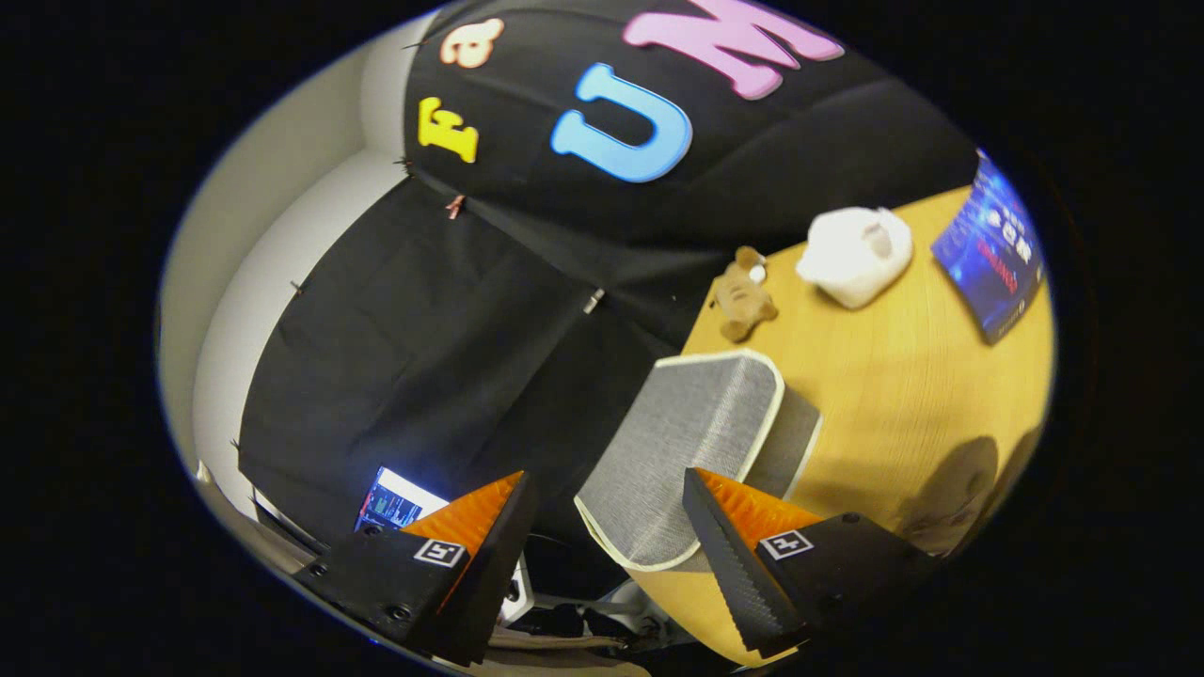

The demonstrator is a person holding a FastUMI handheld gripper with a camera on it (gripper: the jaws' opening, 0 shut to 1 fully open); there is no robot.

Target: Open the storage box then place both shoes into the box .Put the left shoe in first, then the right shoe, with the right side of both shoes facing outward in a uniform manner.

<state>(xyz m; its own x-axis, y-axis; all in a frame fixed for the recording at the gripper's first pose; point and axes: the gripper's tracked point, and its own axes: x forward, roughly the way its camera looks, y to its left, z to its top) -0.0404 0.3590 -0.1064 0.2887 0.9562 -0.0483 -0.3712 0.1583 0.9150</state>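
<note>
The gripper (611, 527) is spread wide with nothing between its fingers, tilted hard to one side so the table (903, 395) runs at a slant. Just ahead of the fingers, near the table's edge, sits the storage box (691, 442) — grey woven fabric with a pale trim, its lid apparently down. That makes opening it the step in hand, as far as I can judge.

To do it well, level the gripper first, then bring the fingers to the trimmed edge of the box nearest them and pinch only the lid's lip, not the wall below it. The fabric looks soft, so a shallow, firm bite and a slow lift along the hinge arc should keep the box from sliding off the table.

Beyond the box lies a small brown teddy bear (741, 301); farther on, a white shoe (854, 256) with its opening showing — whether left or right I cannot tell. Past the shoe rests a blue book (992, 254).
</note>
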